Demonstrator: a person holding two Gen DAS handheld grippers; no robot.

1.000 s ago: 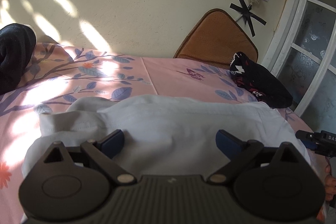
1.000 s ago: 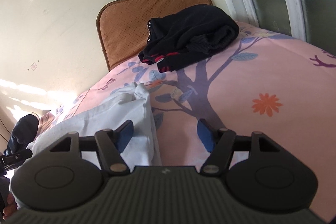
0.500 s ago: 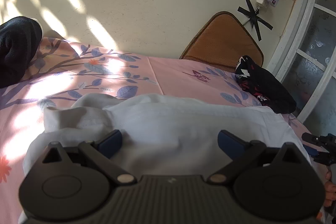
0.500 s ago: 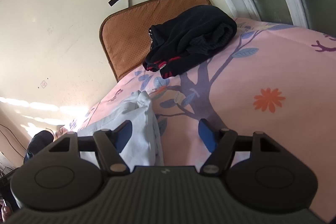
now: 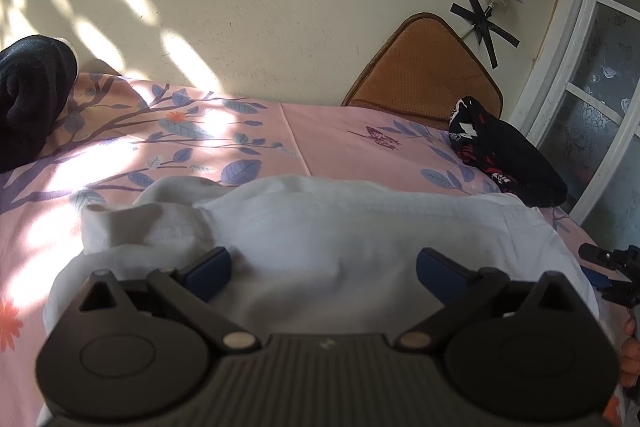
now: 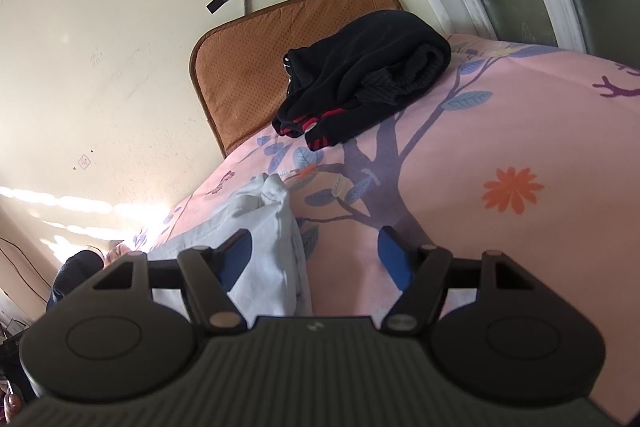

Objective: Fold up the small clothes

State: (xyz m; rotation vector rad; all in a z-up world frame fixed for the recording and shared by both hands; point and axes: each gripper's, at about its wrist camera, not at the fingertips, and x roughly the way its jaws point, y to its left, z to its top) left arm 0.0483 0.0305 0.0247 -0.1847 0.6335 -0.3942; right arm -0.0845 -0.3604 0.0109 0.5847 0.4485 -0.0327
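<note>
Now the white garment (image 5: 360,227) lies spread on the pink bed sheet (image 5: 328,123). Both tools hover with fingers apart: the left tool (image 5: 323,269) directly over the cloth, the right tool (image 6: 316,259) straddling its bunched edge (image 6: 276,227), one finger over cloth, the other over sheet.

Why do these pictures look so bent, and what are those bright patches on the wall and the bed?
Left wrist view: the fisheye lens bows the window frame; dappled sunlight falls on the wall and washes out the pink bedsheet, while the white garment lies mostly in shade. Right wrist view: the same curving; glare only at far left; the black clothes stay sharp.
</note>
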